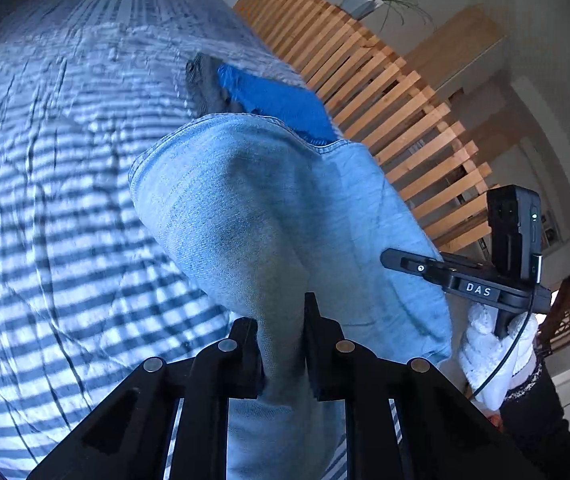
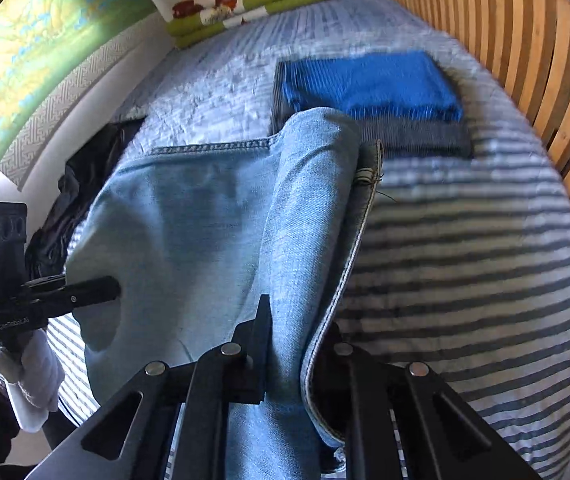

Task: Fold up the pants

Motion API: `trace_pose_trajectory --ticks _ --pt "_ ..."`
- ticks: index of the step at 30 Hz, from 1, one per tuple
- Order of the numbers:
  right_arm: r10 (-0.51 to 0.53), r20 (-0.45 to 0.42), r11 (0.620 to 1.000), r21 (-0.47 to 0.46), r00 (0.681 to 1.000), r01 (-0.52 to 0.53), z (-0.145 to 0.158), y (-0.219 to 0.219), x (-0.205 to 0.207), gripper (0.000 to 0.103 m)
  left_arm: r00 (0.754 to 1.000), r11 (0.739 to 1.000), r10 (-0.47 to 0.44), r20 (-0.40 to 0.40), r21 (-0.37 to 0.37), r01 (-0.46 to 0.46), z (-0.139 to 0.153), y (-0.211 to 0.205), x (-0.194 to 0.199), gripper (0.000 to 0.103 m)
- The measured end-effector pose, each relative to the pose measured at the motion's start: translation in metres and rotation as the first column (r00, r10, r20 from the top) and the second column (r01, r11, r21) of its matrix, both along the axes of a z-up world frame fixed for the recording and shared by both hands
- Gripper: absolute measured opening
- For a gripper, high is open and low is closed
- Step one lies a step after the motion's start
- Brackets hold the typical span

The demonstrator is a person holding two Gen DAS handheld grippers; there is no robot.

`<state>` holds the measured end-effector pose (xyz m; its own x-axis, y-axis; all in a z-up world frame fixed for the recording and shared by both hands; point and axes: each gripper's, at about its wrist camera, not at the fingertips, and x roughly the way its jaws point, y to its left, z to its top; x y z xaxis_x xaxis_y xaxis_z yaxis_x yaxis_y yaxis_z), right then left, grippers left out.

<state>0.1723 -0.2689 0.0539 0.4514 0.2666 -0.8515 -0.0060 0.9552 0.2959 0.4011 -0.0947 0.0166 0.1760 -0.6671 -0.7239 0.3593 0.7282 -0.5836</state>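
Now jeans (image 1: 285, 208) held off striped bed (image 1: 65, 200), denim pinched by left gripper (image 1: 283, 344) and right gripper (image 2: 289, 344), jaws nearly closed on cloth. Fold judged barely begun: cloth hanging loose, folds left. 2 folded garments (image 2: 369, 84) stacked beyond.

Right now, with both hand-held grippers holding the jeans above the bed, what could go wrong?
1. The left hand-held gripper and right hand-held gripper each pinch only a narrow bunch of the jeans, so the denim may slip out.
2. The hanging jeans are close to the blue folded cloth and could drag across that stack.
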Motion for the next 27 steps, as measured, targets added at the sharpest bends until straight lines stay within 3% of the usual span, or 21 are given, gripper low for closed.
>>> trace_pose_trajectory --ticks 8,15,20,27 --pt "-0.046 0.145 0.997 -0.057 0.988 0.054 0.073 -0.008 0.02 0.012 0.995 0.999 0.007 0.102 -0.036 -0.003 0.063 -0.016 0.05 0.015" --pt "-0.101 0.232 0.989 -0.087 0.968 0.123 0.112 -0.037 0.076 0.012 0.98 1.0 0.002 0.201 -0.024 0.003 0.098 -0.055 0.12 0.016" --pt "-0.143 0.252 0.978 -0.112 0.957 0.176 0.11 -0.061 0.133 0.012 0.977 1.0 0.018 0.212 -0.024 -0.014 0.092 -0.081 0.183 0.015" --pt "-0.176 0.231 0.968 -0.133 0.957 0.211 0.073 -0.088 0.206 0.012 0.988 0.999 0.053 0.146 -0.02 -0.051 0.037 -0.11 0.266 0.015"
